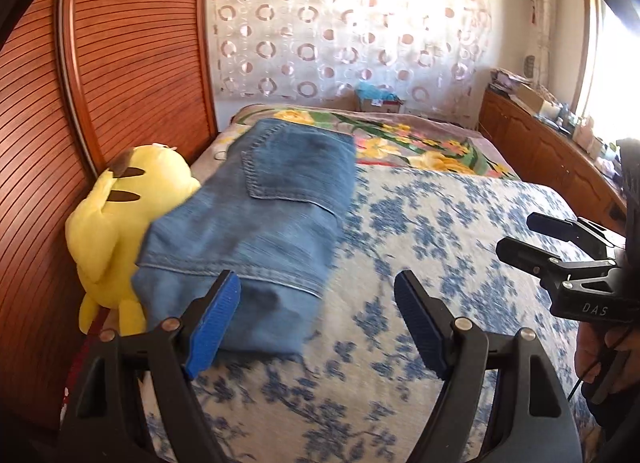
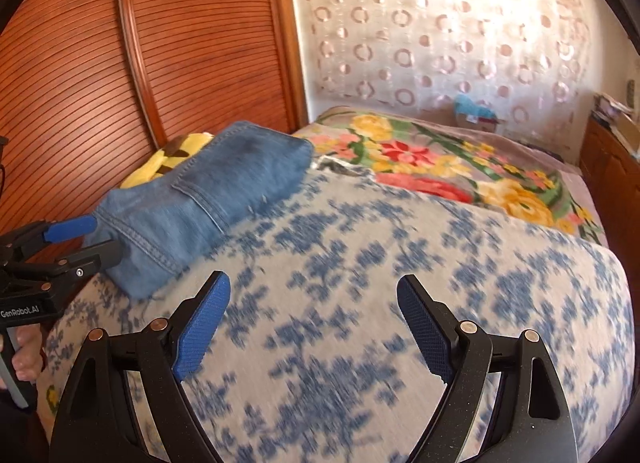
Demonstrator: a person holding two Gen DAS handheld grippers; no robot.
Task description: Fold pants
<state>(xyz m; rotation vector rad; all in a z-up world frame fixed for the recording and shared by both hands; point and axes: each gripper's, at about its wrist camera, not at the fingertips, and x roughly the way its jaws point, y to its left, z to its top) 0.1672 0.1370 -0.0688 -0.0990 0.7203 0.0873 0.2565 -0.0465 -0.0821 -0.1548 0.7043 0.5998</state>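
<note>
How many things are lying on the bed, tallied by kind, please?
Folded jeans: 1
Yellow plush toy: 1
Blue-flowered bedspread: 1
Bright floral blanket: 1
Total: 4

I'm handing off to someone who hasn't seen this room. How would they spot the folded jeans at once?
Find the bed with the blue-and-white floral bedspread beside the ribbed wooden wardrobe. On its wardrobe side lie the folded jeans, a compact blue denim stack with a stitched back pocket on top. They rest against a yellow plush toy and are the only plain, unpatterned fabric on the bed.
</note>
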